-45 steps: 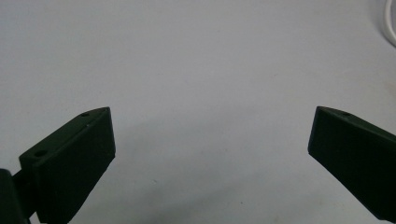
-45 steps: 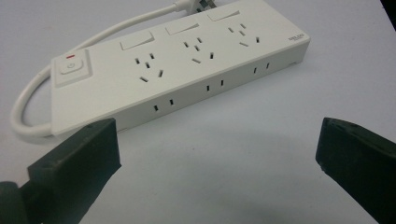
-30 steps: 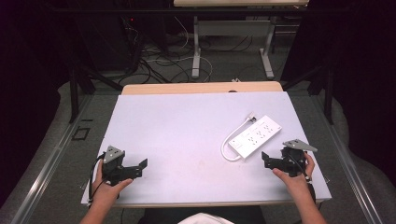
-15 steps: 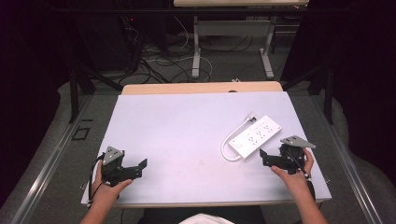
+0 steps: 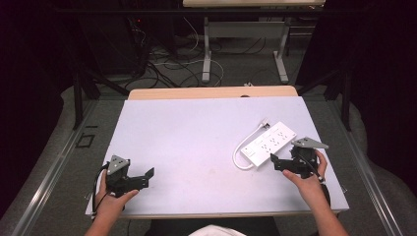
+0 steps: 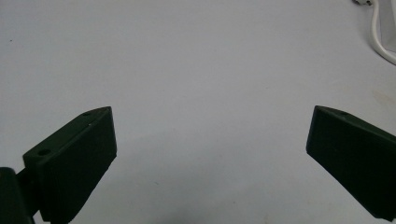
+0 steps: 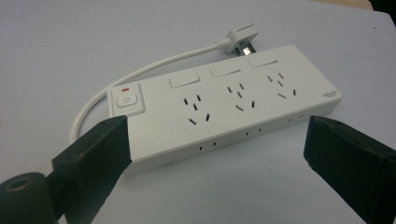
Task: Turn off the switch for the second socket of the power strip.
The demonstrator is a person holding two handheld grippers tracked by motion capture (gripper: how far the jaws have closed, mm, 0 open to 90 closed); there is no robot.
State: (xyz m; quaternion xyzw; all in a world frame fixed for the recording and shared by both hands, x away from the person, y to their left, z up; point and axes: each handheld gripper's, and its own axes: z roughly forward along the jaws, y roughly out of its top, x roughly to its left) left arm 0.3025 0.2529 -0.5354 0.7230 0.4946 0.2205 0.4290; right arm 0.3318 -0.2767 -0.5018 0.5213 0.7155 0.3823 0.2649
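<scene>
A white power strip (image 5: 269,144) with three socket groups and a power button lies on the right half of the white table (image 5: 196,132). Its cord (image 7: 140,70) loops round to the plug (image 7: 240,37) at the far end. My right gripper (image 5: 276,162) hovers at the strip's near end, open. Its jaws have just been closing a little. In the right gripper view the strip (image 7: 224,112) lies just beyond the gripper (image 7: 215,154), with nothing pressed between the pads. My left gripper (image 5: 147,176) rests at the table's near left, open (image 6: 210,116) over bare surface.
A wooden board (image 5: 211,92) runs along the table's far edge. Beyond it stand desk legs (image 5: 206,49) and loose cables on the floor. A bit of the strip's cord (image 6: 380,37) shows at the top right of the left gripper view.
My right gripper has risen slightly and edged toward the power strip. The left gripper and the strip have not moved.
</scene>
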